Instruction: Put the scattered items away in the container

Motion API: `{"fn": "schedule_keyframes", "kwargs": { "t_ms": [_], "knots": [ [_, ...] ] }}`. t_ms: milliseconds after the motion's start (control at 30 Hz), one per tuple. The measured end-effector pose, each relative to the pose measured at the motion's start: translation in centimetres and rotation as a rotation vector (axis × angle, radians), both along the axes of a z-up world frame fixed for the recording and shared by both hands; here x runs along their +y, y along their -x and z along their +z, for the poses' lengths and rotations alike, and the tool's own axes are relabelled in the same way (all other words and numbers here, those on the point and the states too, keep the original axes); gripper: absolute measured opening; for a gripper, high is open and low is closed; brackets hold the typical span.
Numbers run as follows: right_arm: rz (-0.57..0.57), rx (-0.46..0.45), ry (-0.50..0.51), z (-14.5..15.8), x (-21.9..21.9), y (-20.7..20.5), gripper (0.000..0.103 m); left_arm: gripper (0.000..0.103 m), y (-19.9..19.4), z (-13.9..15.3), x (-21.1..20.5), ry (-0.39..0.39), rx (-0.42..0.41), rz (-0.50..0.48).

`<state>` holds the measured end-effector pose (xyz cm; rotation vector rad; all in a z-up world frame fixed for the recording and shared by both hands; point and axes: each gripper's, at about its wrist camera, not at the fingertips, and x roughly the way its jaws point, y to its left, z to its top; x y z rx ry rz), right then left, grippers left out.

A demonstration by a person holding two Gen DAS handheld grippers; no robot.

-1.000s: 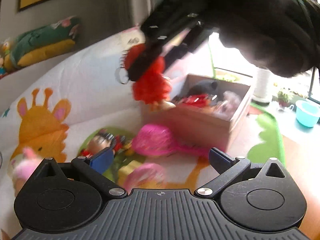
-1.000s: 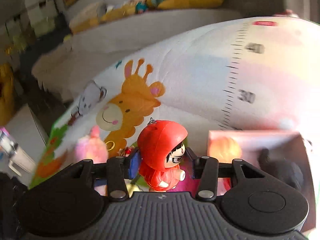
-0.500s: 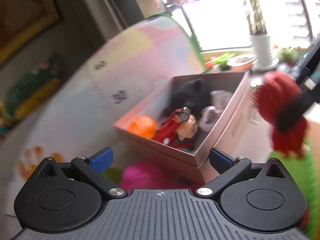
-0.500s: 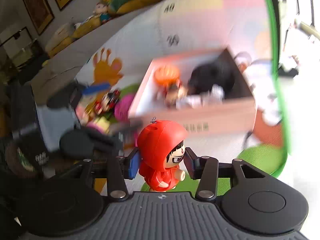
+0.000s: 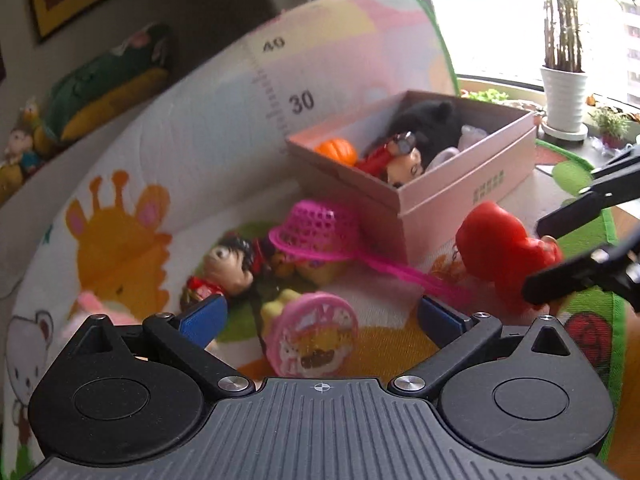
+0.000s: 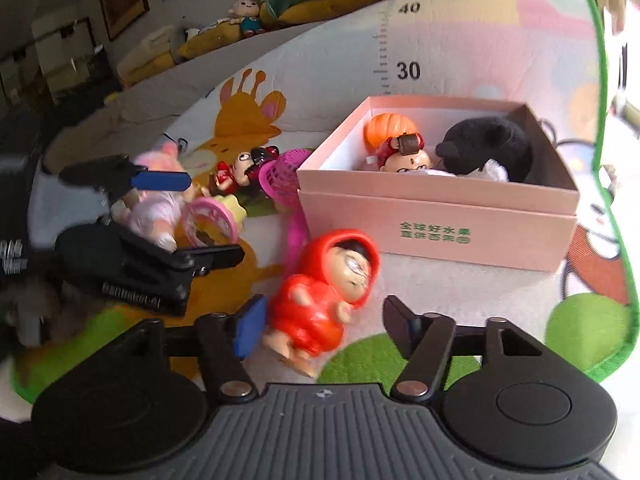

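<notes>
The pink cardboard box (image 5: 460,196) (image 6: 440,216) stands on the play mat, holding an orange pumpkin, a red doll and a black plush. My right gripper (image 6: 324,316) (image 5: 534,260) is open in front of the box. The red hooded figure (image 6: 320,300) (image 5: 504,248) lies tilted between its spread fingers, close to the left pad. My left gripper (image 5: 320,312) (image 6: 212,216) is open over the scattered toys, just above a pink round toy (image 5: 312,336). A pink net scoop (image 5: 316,232) and a black-haired doll (image 5: 228,264) lie beyond it.
A pink plush (image 6: 152,200) lies at the left by the left gripper. The mat (image 6: 460,40) curls up behind the box. A potted plant (image 5: 564,92) stands on the window sill at far right. Stuffed toys sit on a ledge (image 6: 248,12) behind.
My right gripper has opened and let go of the red hooded figure, which has tipped over in front of the box. My left gripper has swung down over the scattered toys.
</notes>
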<state>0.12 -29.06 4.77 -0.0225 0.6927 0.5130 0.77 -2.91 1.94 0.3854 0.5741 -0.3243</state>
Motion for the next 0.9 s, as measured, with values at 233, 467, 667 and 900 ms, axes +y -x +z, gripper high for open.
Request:
{"fn": "schedule_keyframes", "kwargs": {
  "t_ms": [233,467,667,900],
  "knots": [
    [-0.014,-0.087,0.052,0.0,-0.3,1.6,0.083,0.103,-1.5,-0.9,0.4,0.098,0.078,0.028],
    [-0.03,-0.052,0.004,-0.6,0.6,0.4,0.084,0.07,-1.2,-0.9,0.7,0.097,0.062,0.031],
    [-0.036,-0.034,-0.005,-1.2,0.9,-0.1,0.078,0.062,-0.2,-0.4,1.4,0.143,0.092,0.008],
    [-0.011,-0.012,0.0,-1.5,0.8,0.2,0.049,0.064,2.1,-0.3,0.6,0.131,0.095,-0.046]
  ]
}}
